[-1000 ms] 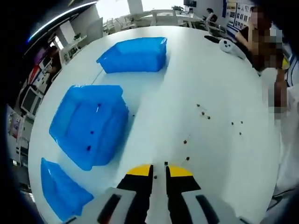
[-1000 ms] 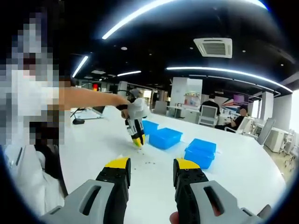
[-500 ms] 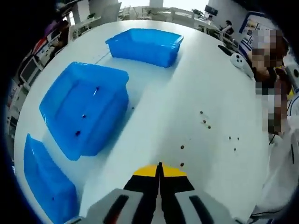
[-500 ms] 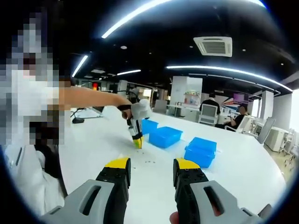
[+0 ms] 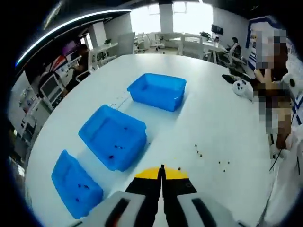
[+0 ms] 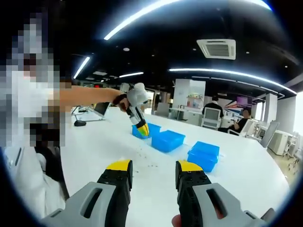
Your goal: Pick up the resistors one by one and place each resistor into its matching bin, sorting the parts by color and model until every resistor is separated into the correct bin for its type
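Near bin (image 5: 75,186): lowest left in the left gripper view, dark specks inside.
Middle bin (image 5: 113,140): a few specks inside.
Far bin (image 5: 157,91): beside a small scatter of dots on the table (image 5: 213,118).
Resistors (image 5: 208,158): loose on the table, right of the bins.
Left gripper (image 5: 162,171): jaws pressed together, anything between them too small to tell; in the right gripper view it (image 6: 143,129) hangs above the bins.
Controller (image 5: 242,88): white, far right edge.
Right gripper (image 6: 154,171): jaws apart, empty, above the table.
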`<state>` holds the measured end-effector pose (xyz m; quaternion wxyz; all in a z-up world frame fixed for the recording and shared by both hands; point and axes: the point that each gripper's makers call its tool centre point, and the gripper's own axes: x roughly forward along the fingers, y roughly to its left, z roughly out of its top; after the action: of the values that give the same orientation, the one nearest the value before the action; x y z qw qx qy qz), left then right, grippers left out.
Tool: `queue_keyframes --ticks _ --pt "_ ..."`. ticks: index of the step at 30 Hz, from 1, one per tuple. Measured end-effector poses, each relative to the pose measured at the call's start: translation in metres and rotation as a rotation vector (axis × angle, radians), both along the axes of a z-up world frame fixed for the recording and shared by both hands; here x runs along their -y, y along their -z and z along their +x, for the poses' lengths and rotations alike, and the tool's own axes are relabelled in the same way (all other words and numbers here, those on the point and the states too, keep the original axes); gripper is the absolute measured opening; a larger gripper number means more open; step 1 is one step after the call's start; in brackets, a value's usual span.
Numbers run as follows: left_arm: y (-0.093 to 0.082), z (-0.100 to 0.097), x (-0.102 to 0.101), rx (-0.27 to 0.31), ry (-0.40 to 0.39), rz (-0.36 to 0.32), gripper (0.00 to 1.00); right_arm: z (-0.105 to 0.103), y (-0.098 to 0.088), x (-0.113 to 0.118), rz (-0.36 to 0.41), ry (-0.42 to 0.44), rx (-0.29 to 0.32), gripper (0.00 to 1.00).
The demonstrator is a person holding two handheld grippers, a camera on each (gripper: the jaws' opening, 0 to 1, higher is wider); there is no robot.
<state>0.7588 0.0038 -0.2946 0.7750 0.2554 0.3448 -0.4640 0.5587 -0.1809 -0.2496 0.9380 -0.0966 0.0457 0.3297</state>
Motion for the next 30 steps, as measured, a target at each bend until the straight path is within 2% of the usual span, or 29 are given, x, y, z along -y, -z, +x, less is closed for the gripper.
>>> queue_keyframes --ticks 1,2,4,7,10,11,14,16,17,19,21,25,27,30 --pt "-0.013 -0.006 -0.003 0.021 -0.052 -0.07 0.04 0.0 0.0 0.0 0.002 0.0 0.001 0.38" --pt "-0.023 -0.016 -0.004 0.035 -0.036 -0.118 0.04 0.0 -0.001 0.0 0.002 0.0 0.001 0.38" --pt "-0.04 -0.027 -0.014 0.09 -0.087 -0.201 0.04 0.0 -0.001 -0.001 0.002 -0.001 0.002 0.38" --pt "-0.056 -0.055 -0.028 0.154 -0.103 -0.3 0.04 -0.001 -0.002 -0.003 0.002 -0.004 0.004 0.38" --pt "-0.072 -0.082 -0.037 0.157 -0.141 -0.469 0.04 0.0 -0.001 -0.005 -0.001 -0.006 0.002 0.38" --pt "-0.076 -0.095 -0.044 0.176 -0.16 -0.521 0.04 0.0 0.0 -0.005 -0.002 -0.006 0.0 0.38" --pt "-0.076 -0.12 -0.062 0.248 -0.191 -0.569 0.04 0.001 0.002 -0.007 -0.004 -0.007 -0.006 0.38" --pt "-0.077 -0.132 -0.074 0.32 -0.222 -0.593 0.04 0.001 0.004 -0.008 -0.008 -0.011 -0.011 0.38" --pt "-0.074 -0.141 -0.077 0.315 -0.227 -0.606 0.04 0.001 0.005 -0.008 -0.009 -0.013 -0.012 0.38" --pt "-0.075 -0.15 -0.086 0.357 -0.271 -0.645 0.04 0.001 0.006 -0.009 -0.012 -0.014 -0.014 0.38" --pt "-0.069 -0.161 -0.092 0.359 -0.284 -0.669 0.04 0.002 0.007 -0.009 -0.013 -0.011 -0.018 0.38" --pt "-0.059 -0.169 -0.104 0.404 -0.333 -0.68 0.04 0.002 0.009 -0.008 -0.016 -0.01 -0.027 0.38" --pt "-0.056 -0.172 -0.104 0.38 -0.352 -0.729 0.04 0.002 0.009 -0.009 -0.02 -0.012 -0.026 0.38" --pt "-0.05 -0.17 -0.107 0.376 -0.371 -0.727 0.04 0.001 0.009 -0.009 -0.021 -0.011 -0.027 0.38"
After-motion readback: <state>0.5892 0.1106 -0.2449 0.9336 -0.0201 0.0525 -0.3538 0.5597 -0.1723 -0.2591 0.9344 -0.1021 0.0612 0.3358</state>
